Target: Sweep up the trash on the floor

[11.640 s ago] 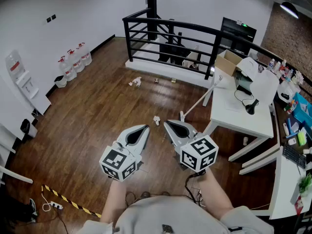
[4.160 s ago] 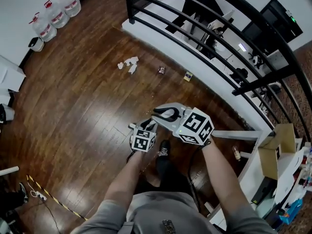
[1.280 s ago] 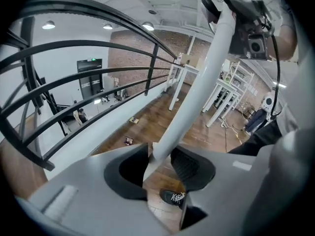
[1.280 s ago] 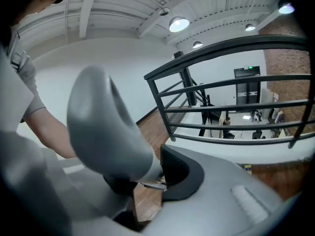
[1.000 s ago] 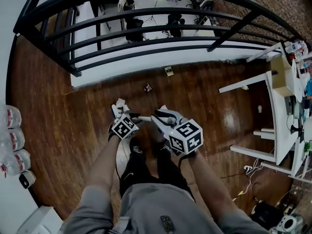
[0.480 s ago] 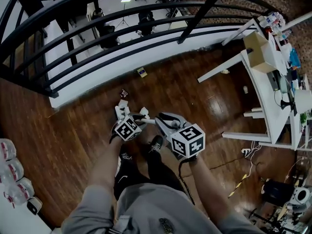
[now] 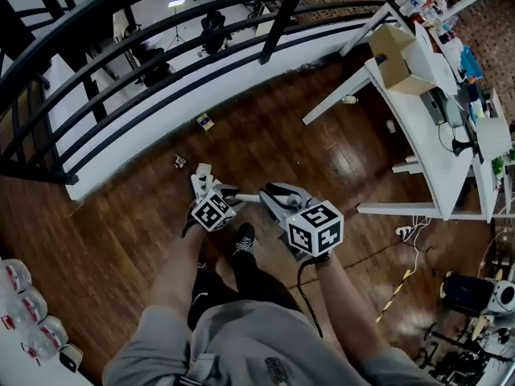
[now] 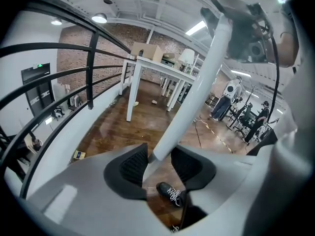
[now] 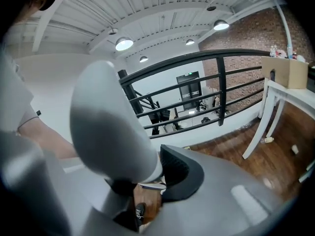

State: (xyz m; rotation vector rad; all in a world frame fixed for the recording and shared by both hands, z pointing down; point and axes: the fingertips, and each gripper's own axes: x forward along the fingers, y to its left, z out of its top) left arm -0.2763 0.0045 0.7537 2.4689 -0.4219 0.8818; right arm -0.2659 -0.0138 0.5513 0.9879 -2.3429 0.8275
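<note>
You've got both hand-held grippers on the white handle (image 7: 249, 197). The left hand-held gripper (image 7: 229, 196) clamps it low down, the pole squeezed between its two black pads. The right hand-held gripper (image 7: 269, 195) is clenched on it higher up, just to the right. The pair sit close together over the wooden floor (image 7: 322, 151), just beyond your black shoe (image 7: 243, 238).

And there's the trash! White crumpled scraps (image 7: 201, 177) lie on the floor just left of the left hand-held gripper (whether the handle's lower end touches them, I can't tell). A small dark scrap (image 7: 179, 162) sits a little farther out. A yellow-and-dark card (image 7: 205, 121) is farther still, right at the foot of the white ledge (image 7: 161, 123) under the black railing (image 7: 283, 14). Off to the far right stands the white surface (image 7: 426, 151), with a cardboard box (image 7: 398, 51) on it.
</note>
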